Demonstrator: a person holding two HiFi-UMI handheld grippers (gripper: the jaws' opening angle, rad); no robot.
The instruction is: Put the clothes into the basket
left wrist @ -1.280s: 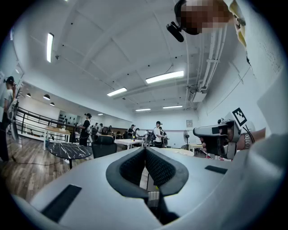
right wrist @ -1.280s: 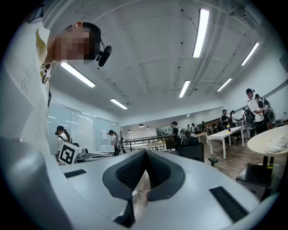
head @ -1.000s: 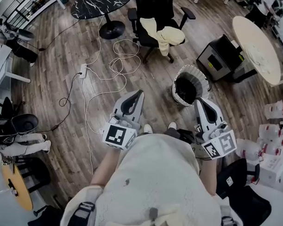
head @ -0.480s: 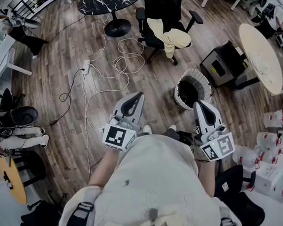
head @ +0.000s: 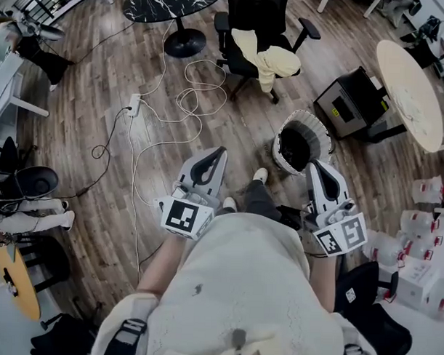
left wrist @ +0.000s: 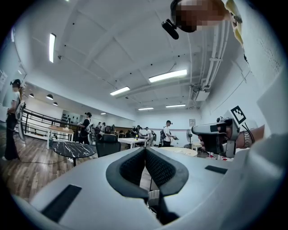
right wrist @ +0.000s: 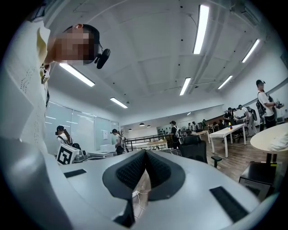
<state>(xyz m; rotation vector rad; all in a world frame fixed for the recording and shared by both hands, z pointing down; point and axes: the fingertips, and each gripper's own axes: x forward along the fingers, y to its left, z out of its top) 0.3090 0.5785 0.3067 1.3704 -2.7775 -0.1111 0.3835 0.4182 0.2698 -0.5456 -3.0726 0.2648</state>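
- As the person holds it level above the wooden floor (head: 86, 110), the left gripper (head: 218, 153) has its fingers pressed together, with nothing between them.
- A pale yellow garment (head: 268, 60) lies draped over the seat of a black office chair (head: 249, 14), well apart from either gripper.
- The white mesh basket (head: 318, 125) stands on the floor, near the right gripper's tip.
- The right gripper (head: 314, 165) has its fingers closed and empty.

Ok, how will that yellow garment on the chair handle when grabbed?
Probably floppy: the yellow garment drapes over the chair seat's front edge, so it should sag from one pinch. Likely light, being soft cloth. Its hanging end might snag on the seat.
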